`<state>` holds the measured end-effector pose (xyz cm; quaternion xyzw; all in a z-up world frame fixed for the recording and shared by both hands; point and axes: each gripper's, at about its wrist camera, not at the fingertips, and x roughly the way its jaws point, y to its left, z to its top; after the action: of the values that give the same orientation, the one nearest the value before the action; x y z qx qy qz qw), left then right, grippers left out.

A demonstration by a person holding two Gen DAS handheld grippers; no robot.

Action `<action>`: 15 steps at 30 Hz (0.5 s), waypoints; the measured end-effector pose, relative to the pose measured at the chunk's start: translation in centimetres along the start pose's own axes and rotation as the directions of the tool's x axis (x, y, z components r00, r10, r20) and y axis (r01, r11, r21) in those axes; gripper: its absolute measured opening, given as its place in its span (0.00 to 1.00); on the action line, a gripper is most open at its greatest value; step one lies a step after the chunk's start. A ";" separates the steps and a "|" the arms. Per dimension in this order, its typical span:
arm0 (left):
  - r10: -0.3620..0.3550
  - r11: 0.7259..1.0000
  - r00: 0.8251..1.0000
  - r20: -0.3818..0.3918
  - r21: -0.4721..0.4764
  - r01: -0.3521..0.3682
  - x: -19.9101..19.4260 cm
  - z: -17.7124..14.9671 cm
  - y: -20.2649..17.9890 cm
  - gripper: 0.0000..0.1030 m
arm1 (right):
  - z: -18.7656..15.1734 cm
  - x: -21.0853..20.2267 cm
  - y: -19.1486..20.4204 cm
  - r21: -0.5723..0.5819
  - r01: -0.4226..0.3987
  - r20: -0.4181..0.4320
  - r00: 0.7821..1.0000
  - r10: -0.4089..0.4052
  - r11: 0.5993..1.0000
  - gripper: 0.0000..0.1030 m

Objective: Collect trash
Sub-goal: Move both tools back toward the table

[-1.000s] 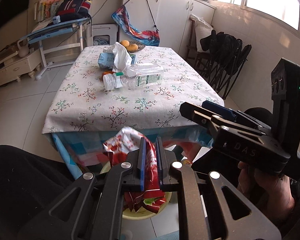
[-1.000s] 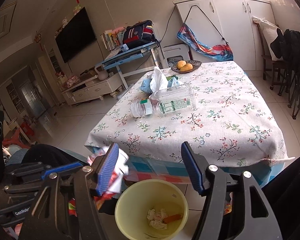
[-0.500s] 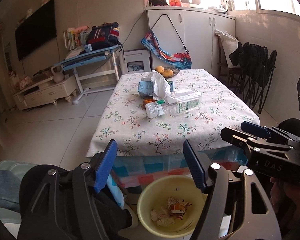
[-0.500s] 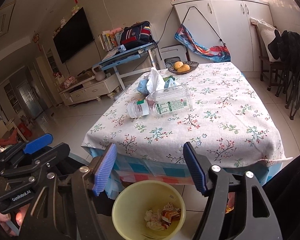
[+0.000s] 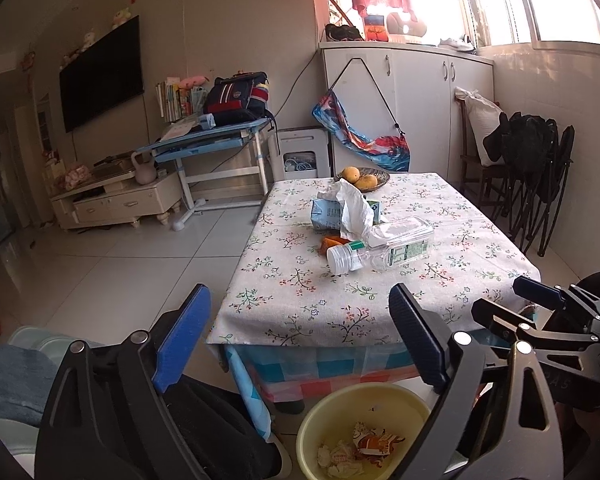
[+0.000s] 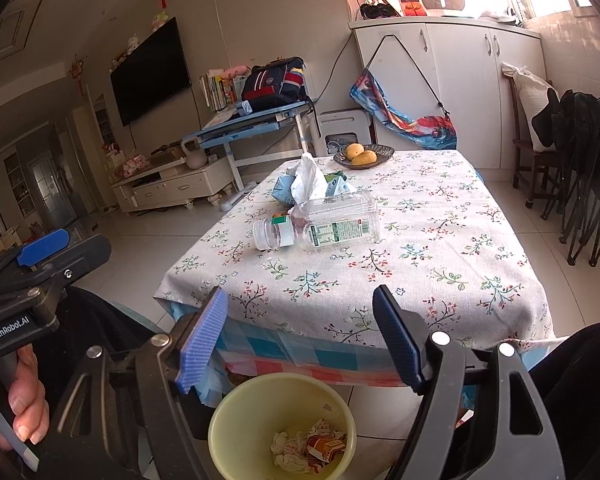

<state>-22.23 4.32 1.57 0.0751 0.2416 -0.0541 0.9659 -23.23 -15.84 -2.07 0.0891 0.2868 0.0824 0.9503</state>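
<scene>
A yellow bin point(image 5: 312, 432) point(image 6: 228, 424) stands on the floor before the table and holds crumpled paper and a red wrapper point(image 5: 374, 442) point(image 6: 324, 446). My left gripper point(image 5: 300, 336) is open and empty above it. My right gripper point(image 6: 300, 336) is open and empty above the bin too. On the floral tablecloth point(image 5: 380, 292) point(image 6: 440, 248) lie a clear plastic bottle point(image 5: 380, 248) point(image 6: 320, 228), a white tissue point(image 5: 354, 208) point(image 6: 308, 180), a blue carton point(image 5: 326, 216) and an orange scrap point(image 5: 328, 244).
A fruit bowl point(image 5: 364, 178) point(image 6: 364, 154) sits at the table's far end. Folded black chairs point(image 5: 532, 184) point(image 6: 584, 176) stand right of the table. A blue desk point(image 5: 212, 144) and TV cabinet point(image 5: 116, 200) stand at the left. The right gripper also shows in the left wrist view point(image 5: 548, 320).
My left gripper opened and let the red wrapper fall into the bin, then rose. The right gripper stayed open and lifted slightly.
</scene>
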 end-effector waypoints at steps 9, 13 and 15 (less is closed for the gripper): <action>0.002 1.000 1.000 0.006 -0.001 -0.002 -0.1 0.2 0.1 0.86 | 0.0 -0.1 0.1 -0.008 0.004 0.003 1.000 -0.004 1.000 0.71; 0.004 1.000 1.000 0.012 -0.005 -0.004 -0.1 0.4 0.1 0.86 | 0.1 -0.2 0.2 -0.011 0.007 0.011 1.000 -0.007 1.000 0.71; 0.006 1.000 1.000 0.019 -0.009 -0.006 -0.2 0.5 0.2 0.86 | 0.2 -0.4 0.4 -0.021 0.013 0.025 1.000 -0.012 1.000 0.71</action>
<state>-22.13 4.49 2.10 0.0710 0.2325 -0.0509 0.9687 -23.54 -15.60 -1.62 0.0784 0.2746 0.0784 0.9552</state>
